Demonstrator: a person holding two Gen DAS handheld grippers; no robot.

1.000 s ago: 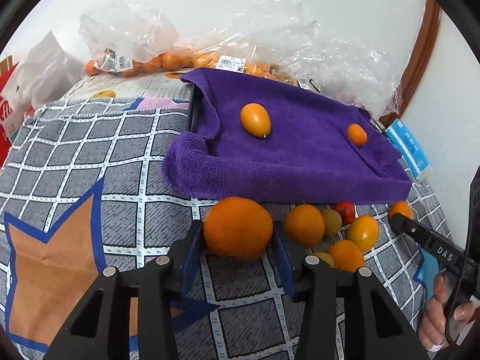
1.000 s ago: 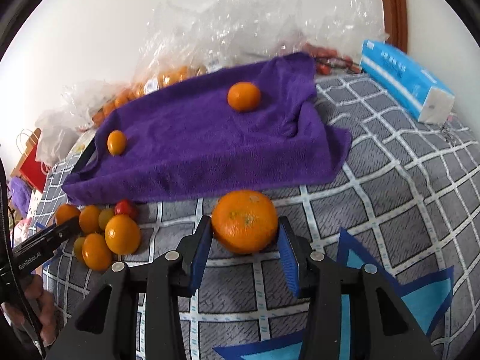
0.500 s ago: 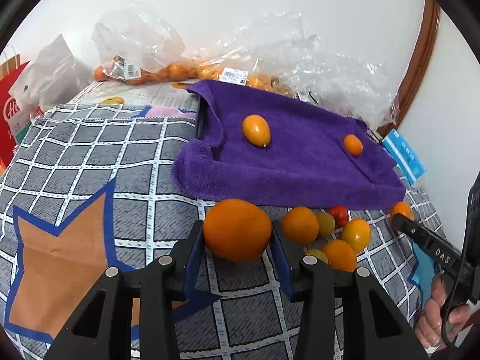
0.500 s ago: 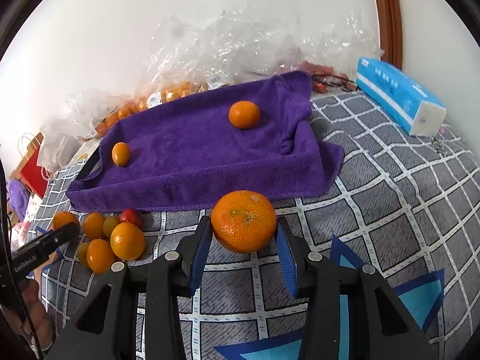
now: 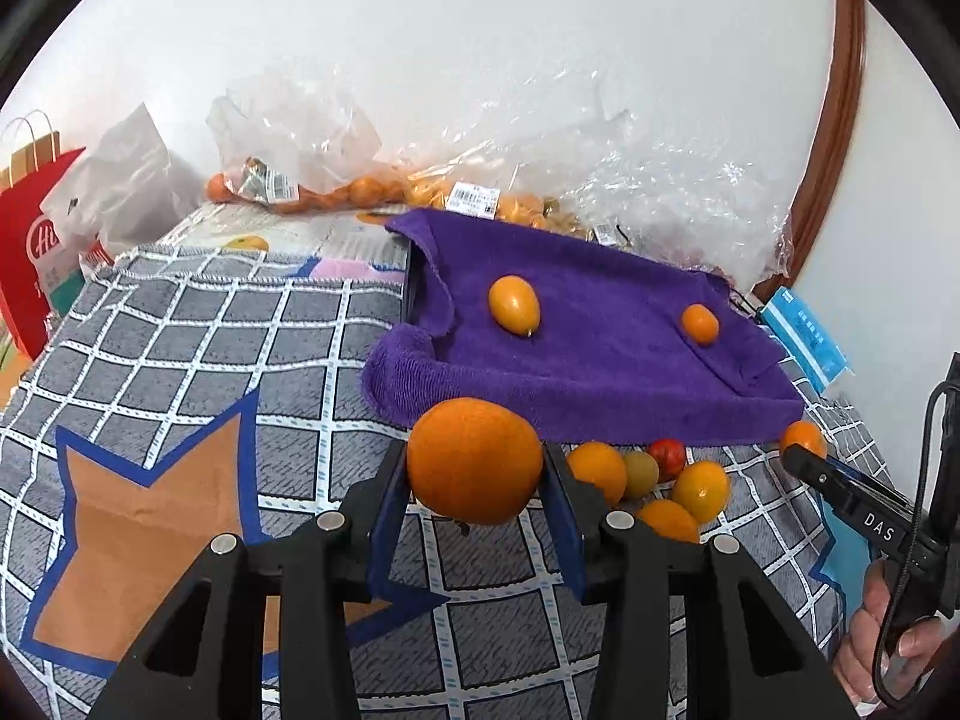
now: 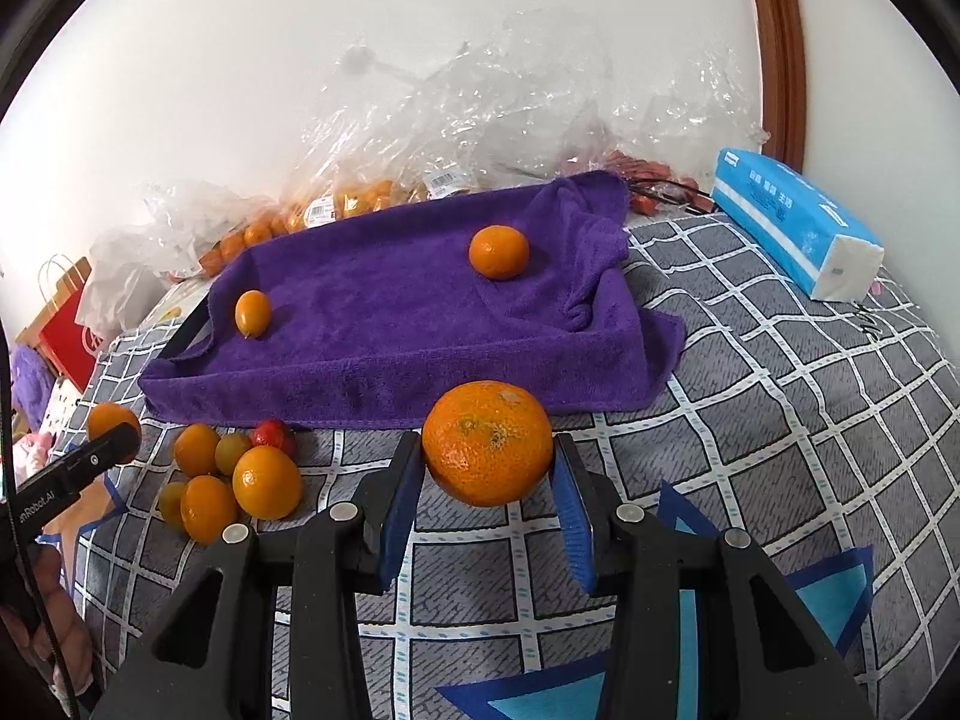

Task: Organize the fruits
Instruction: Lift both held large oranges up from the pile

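Observation:
My left gripper is shut on a large orange, lifted just above the checked cloth. My right gripper is shut on a mandarin with a green stem scar, also off the cloth. Beyond both lies a tray draped with a purple towel. On the towel rest an oval kumquat and a small mandarin. A heap of small fruits, orange, green and one red, sits in front of the tray.
Clear plastic bags of oranges line the wall behind the tray. A blue tissue pack lies at the right, a red paper bag at the left. The other gripper's tip reaches into each view.
Both grippers have tilted upward with their fruit still gripped, so the tray and the wall behind sit lower and farther in view. The left one has risen slightly with the orange.

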